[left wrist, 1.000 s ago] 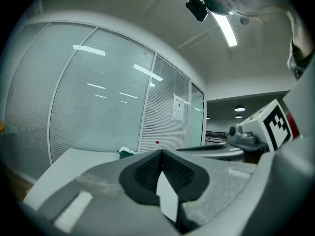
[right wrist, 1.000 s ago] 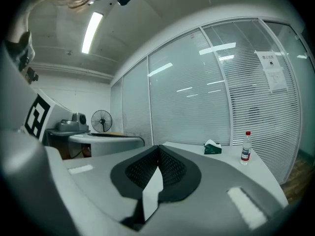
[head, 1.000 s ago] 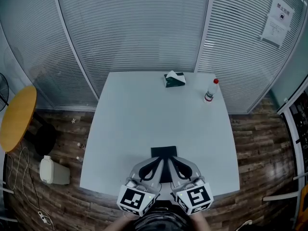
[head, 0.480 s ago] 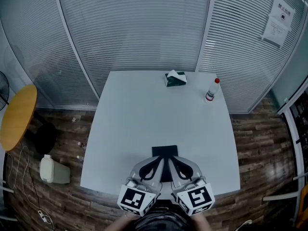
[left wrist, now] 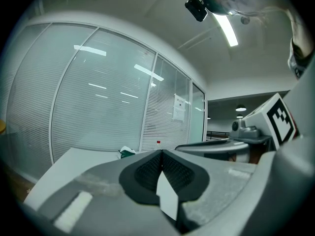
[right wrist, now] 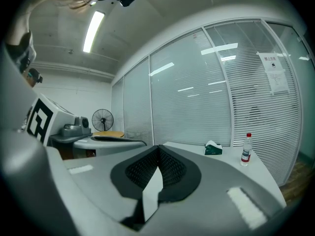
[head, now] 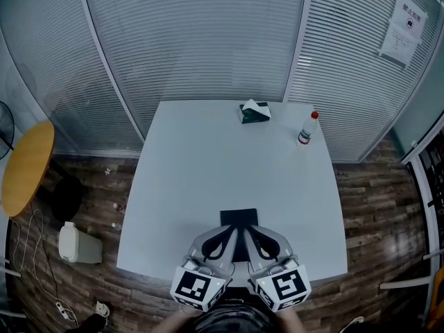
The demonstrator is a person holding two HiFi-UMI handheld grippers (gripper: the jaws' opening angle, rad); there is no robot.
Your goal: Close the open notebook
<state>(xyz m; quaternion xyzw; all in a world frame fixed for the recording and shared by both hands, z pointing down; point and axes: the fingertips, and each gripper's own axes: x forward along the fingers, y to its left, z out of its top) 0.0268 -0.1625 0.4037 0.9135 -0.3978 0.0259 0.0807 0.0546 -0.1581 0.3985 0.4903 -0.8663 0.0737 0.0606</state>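
A dark, flat notebook (head: 238, 218) lies on the white table (head: 208, 172) near its front edge. Only its far half shows, and the grippers hide its near part. My left gripper (head: 231, 233) and right gripper (head: 245, 233) sit side by side over it with their tips close together. Both are shut with nothing between the pads. In the left gripper view the jaws (left wrist: 161, 154) meet at the tips, and in the right gripper view the jaws (right wrist: 157, 149) do the same. Neither gripper view shows the notebook.
A green tissue box (head: 254, 112) and a red-capped bottle (head: 306, 129) stand at the table's far edge, before slatted glass walls. On the wooden floor at the left are a round yellow table (head: 26, 166) and a small bin (head: 78, 244).
Both grippers and the notebook stay where they were. A shoe has come into view on the floor at the lower left.
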